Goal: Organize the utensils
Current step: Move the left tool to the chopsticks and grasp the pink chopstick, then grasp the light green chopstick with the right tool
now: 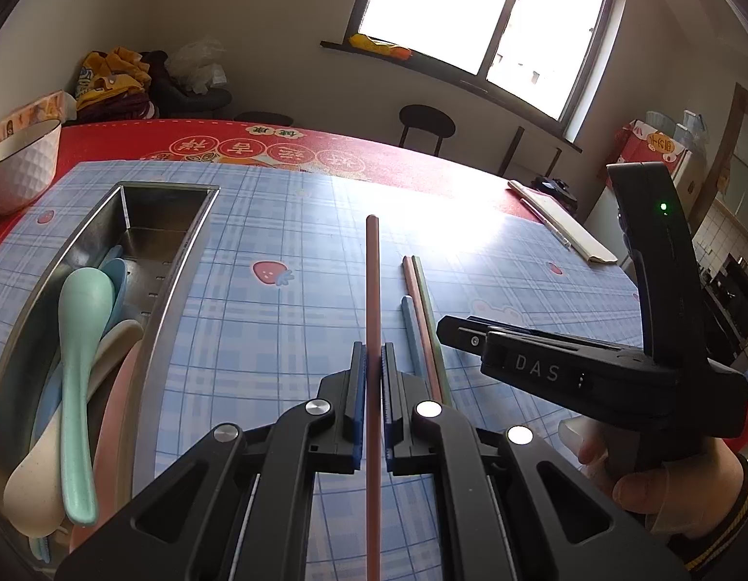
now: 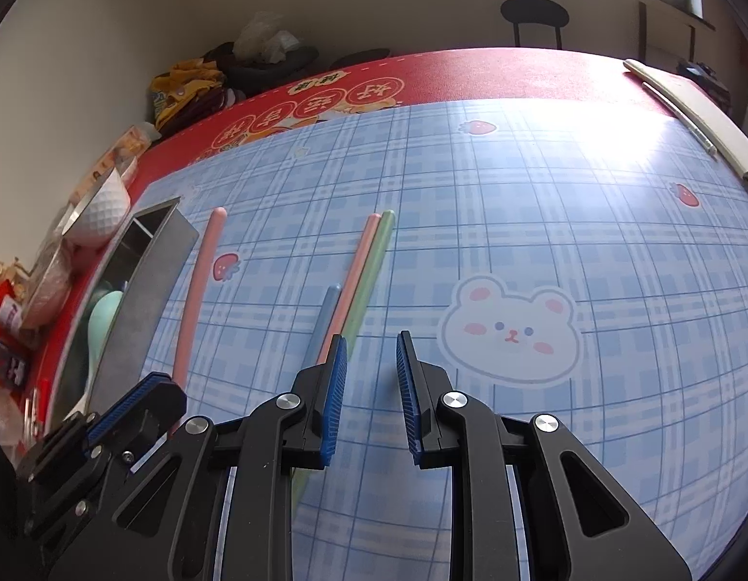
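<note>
My left gripper (image 1: 374,353) is shut on a pink chopstick (image 1: 373,281), which points away over the blue checked mat; the chopstick also shows in the right wrist view (image 2: 199,281). Three chopsticks lie together on the mat to its right: blue (image 1: 412,334), pink (image 1: 419,319) and green (image 1: 429,319). In the right wrist view they are the blue (image 2: 325,314), pink (image 2: 357,271) and green (image 2: 374,266) chopsticks. A steel tray (image 1: 175,261) on the left holds several spoons, with a green spoon (image 1: 81,363) on top. My right gripper (image 2: 371,353) is open and empty, just right of the three chopsticks.
A white bowl (image 1: 20,164) stands at the far left beyond the tray. A folded paper with a pen (image 1: 562,227) lies at the far right on the red tablecloth (image 1: 398,155). Stools stand past the table's far edge.
</note>
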Available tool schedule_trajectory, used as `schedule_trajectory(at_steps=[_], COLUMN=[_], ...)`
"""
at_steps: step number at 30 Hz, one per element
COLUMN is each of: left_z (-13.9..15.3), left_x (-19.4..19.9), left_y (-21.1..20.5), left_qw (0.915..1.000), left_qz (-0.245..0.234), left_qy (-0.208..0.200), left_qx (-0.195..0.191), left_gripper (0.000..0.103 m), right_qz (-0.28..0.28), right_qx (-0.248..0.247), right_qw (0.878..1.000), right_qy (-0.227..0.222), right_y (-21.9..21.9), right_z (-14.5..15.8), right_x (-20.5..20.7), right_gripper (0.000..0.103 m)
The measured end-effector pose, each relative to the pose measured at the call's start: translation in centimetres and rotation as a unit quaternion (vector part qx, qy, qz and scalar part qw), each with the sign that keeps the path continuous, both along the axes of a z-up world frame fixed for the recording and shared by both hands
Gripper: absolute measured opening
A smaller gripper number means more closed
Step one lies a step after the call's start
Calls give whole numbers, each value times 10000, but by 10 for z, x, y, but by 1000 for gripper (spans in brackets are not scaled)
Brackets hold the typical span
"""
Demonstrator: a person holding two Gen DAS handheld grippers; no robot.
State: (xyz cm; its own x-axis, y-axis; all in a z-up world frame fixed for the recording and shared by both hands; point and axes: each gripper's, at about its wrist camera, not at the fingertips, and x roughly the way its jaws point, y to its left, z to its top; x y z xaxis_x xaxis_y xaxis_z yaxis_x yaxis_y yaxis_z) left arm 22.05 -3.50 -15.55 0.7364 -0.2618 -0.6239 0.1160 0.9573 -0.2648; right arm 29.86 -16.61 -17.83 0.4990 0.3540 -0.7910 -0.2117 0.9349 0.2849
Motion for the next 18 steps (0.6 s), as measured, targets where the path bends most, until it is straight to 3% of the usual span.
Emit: schedule_trajectory(at_steps=[5,8,18], left_z=[-1,-1,-3], left_x=[1,1,1], left_y=[1,2,3], left_qw=[10000,10000,10000], left_qz=[1,7,11], left_qy=[14,23,51], left_qx=[-19,-31,-76], left_gripper=[6,6,6], right_qz=[105,167,-26], right_qx=[-173,-534,-602], right_qw=[9998,9982,9980], right_qy=[-62,-195,-174], right_y=[12,20,0], right_z=[-1,2,0], right_x=[-1,-4,-4], right_gripper=[22,22,22])
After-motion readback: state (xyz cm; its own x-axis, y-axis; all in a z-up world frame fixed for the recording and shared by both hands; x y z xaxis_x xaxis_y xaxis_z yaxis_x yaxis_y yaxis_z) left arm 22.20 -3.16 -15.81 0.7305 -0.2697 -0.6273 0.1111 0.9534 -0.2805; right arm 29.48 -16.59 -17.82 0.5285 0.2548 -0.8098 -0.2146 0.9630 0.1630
